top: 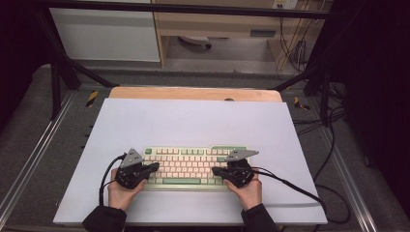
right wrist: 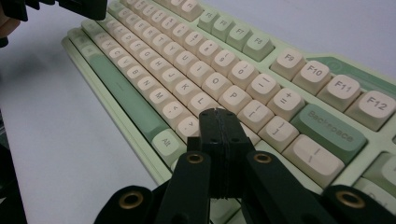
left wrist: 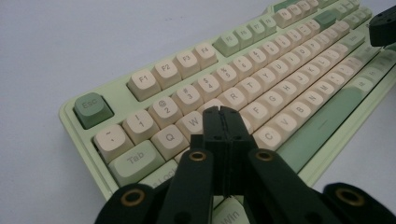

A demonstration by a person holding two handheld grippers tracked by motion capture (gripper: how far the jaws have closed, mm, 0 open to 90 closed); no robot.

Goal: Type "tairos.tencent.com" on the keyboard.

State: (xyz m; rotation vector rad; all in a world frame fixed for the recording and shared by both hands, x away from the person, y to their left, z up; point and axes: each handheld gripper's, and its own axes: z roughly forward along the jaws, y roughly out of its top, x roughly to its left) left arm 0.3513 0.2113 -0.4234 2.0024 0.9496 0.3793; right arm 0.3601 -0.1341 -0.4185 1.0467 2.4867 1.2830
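A pale green keyboard with cream keycaps lies in the lower centre of the high view, square on a white sheet that covers the table. A person's two hands come in from the bottom edge, dark sleeves at the wrists, each holding a black tool over one end of the board.

The left tool sits at the lower left of the keyboard, its jaws pressed together with nothing between them. In the left gripper view the tips hang just above the letter rows near the W key, low in the centre of the frame, while the green Esc key shows at mid left. Whether the tips touch a key cannot be told.

The right tool is at the lower right of the keyboard, jaws likewise closed and empty. In the right gripper view its tips stand over the keys just below P and L, centre frame, with the green Backspace key at right. A black cable trails off from it toward the lower right.
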